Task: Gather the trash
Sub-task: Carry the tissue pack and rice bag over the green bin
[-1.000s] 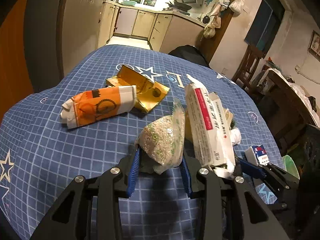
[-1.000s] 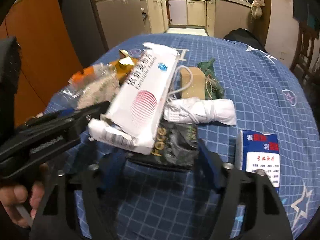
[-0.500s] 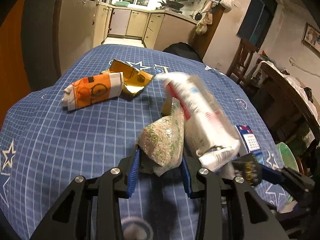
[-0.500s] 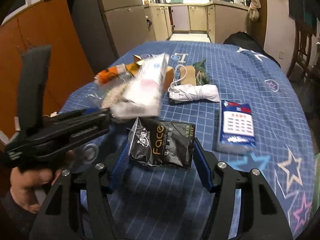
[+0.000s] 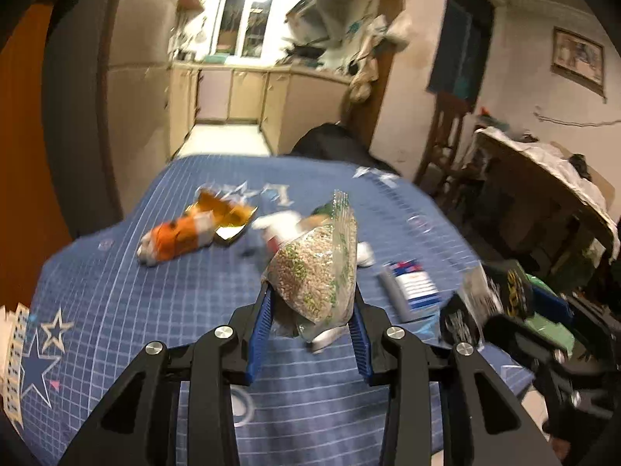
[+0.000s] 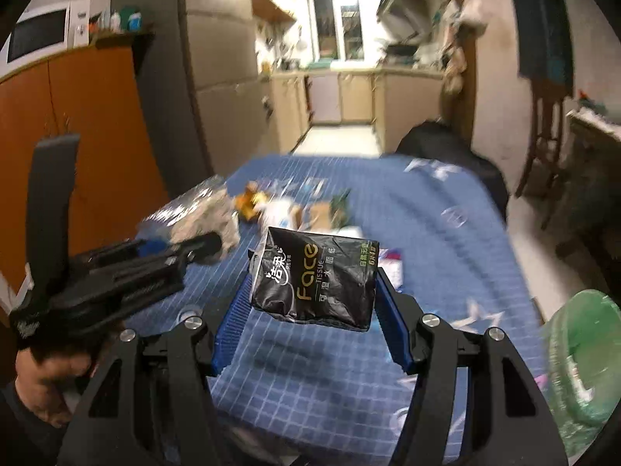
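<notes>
My left gripper [image 5: 310, 310] is shut on a clear bag of grains [image 5: 316, 272] and holds it above the blue star tablecloth [image 5: 116, 291]. My right gripper [image 6: 310, 303] is shut on a black "Face" tissue pack [image 6: 314, 277], lifted off the table. The right gripper and its pack also show in the left wrist view [image 5: 504, 291]. The left gripper with its bag shows in the right wrist view [image 6: 163, 260]. An orange wrapper [image 5: 178, 240], a gold wrapper [image 5: 229, 217], a white packet [image 5: 279, 225] and a blue-white box [image 5: 411, 287] lie on the table.
A green bin [image 6: 582, 365] with a plastic liner stands off the table's right edge. A dark chair back [image 5: 333, 143] is at the table's far end. Wooden cabinets [image 6: 77, 155] stand to the left, and cluttered furniture [image 5: 543, 194] to the right.
Both grippers have risen and pulled back from the table with their loads. The long white packet has dropped off the tissue pack onto the table. The green bin has come into view.
</notes>
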{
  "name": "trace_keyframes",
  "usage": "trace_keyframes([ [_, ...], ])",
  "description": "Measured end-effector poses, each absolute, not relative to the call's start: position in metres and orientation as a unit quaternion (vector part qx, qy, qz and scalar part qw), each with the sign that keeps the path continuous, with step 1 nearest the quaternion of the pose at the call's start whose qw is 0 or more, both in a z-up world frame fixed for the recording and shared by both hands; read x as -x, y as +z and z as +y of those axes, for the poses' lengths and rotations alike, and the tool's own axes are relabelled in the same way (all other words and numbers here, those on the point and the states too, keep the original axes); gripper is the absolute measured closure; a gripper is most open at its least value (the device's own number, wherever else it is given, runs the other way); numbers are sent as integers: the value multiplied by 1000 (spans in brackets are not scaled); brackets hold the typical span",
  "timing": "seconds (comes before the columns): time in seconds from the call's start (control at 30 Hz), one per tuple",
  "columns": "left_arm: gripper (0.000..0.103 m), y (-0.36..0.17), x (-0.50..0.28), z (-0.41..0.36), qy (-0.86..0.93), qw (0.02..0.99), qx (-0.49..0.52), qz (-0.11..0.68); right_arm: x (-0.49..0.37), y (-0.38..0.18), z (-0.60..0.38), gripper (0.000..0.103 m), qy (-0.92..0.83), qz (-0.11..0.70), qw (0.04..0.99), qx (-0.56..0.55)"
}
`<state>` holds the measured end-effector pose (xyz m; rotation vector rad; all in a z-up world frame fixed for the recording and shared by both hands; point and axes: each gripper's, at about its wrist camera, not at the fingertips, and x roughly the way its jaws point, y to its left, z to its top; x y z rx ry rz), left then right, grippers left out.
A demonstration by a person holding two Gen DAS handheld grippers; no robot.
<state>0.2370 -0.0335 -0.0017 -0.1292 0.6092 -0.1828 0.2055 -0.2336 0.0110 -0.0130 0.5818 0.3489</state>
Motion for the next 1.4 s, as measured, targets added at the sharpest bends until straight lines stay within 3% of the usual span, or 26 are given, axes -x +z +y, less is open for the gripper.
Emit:
trace_keyframes([
  [0.73, 65, 82, -230, -199, -217, 945, 15, 245, -181, 74, -383, 43, 24, 212, 977, -7],
  [1.4, 65, 66, -255, -431, -345, 892, -51, 288, -167, 46, -555, 43, -105, 273, 956, -35],
])
